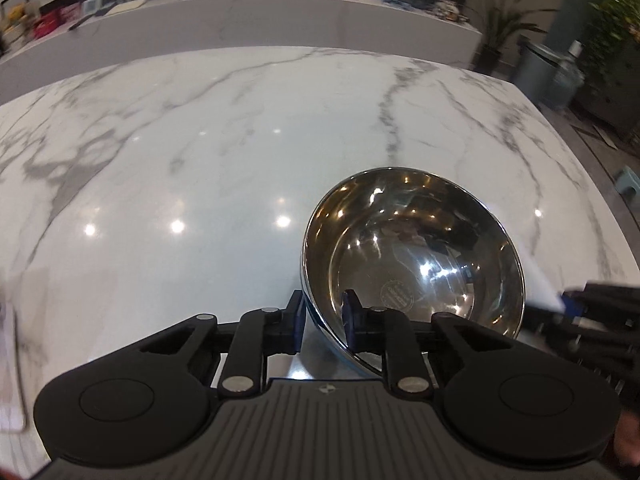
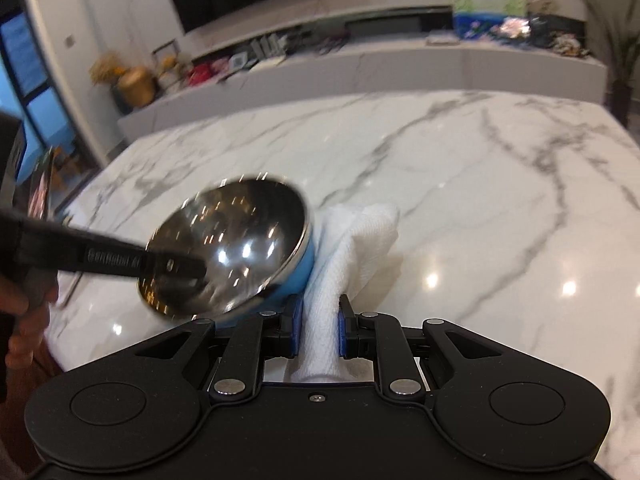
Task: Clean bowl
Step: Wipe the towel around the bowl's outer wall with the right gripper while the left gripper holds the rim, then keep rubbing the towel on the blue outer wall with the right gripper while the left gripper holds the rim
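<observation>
L gripper [image 1: 324,316], low centre of the left wrist view: jaws clamped on the near rim of the bowl [image 1: 412,252], one blue pad outside the wall, the other inside. Bowl is steel inside w/ a blue outer shell, held tipped so its mouth faces the camera, filling the lower right of that frame. It looks lifted off the marble tabletop [image 1: 200,152], though contact under the base can't be seen.

R gripper [image 2: 318,330], low centre of the right wrist view: jaws pinched together on a folded white cloth [image 2: 352,248], which rises out between the pads and bunches up centre frame. Cloth sits just beside the bowl's blue outer wall, at its right edge; touching or not, can't tell through the blur. It's outside the bowl, not in the cavity.

Progress, judged from this: setup is done, i.e. bowl gripped and tilted, cloth in hand. Inside looks shiny w/ only reflections and a stamped mark at the bottom; no obvious dirt, but no sign of wiping either. Still left: get the cloth over the rim, wipe round the inside, prob. the outside too, then set the bowl back down.
</observation>
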Demonstrator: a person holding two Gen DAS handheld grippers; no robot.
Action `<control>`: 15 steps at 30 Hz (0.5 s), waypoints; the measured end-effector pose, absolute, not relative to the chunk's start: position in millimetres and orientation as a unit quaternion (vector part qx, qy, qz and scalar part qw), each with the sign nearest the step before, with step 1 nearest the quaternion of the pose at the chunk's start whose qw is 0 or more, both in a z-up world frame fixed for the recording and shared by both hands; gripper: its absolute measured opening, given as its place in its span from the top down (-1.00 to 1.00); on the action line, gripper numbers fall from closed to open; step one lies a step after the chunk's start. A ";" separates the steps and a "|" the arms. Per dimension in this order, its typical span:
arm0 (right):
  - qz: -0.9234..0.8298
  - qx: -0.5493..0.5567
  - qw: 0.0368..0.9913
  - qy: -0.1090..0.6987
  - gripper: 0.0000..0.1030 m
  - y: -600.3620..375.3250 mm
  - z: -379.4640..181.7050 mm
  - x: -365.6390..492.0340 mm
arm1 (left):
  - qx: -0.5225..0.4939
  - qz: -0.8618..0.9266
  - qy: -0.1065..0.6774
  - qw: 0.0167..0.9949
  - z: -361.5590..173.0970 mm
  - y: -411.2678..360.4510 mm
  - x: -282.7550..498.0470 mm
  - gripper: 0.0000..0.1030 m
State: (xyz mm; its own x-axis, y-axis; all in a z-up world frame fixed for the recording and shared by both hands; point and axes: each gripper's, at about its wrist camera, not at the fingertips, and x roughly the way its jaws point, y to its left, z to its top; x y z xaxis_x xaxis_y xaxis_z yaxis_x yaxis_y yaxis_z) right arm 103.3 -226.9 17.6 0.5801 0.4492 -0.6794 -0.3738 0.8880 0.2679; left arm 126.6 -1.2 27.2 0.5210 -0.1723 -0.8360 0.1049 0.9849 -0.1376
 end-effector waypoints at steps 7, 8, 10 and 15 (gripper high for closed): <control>0.236 0.040 0.884 0.402 0.69 -222.4 15.2 106.0 | -0.061 -0.070 0.487 0.869 27.0 3.2 126.4 0.63; 0.237 0.037 0.883 0.403 0.69 -221.0 14.7 106.5 | -0.070 -0.061 0.493 0.865 26.5 5.1 126.1 0.57; 0.238 0.033 0.882 0.405 0.69 -220.1 14.6 106.8 | -0.085 -0.047 0.497 0.862 26.4 7.8 124.1 0.35; 0.241 0.030 0.879 0.409 0.69 -219.4 13.2 106.5 | -0.112 -0.033 0.508 0.853 25.6 12.8 119.8 0.19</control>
State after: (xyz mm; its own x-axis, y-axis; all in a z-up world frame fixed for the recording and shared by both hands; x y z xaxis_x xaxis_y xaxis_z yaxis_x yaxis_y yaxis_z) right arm 106.5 -219.4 13.2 0.5487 0.4482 -0.7057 -0.3994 0.8821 0.2496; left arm 119.8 12.8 25.6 0.4819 -0.1709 -0.8594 -0.0567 0.9727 -0.2252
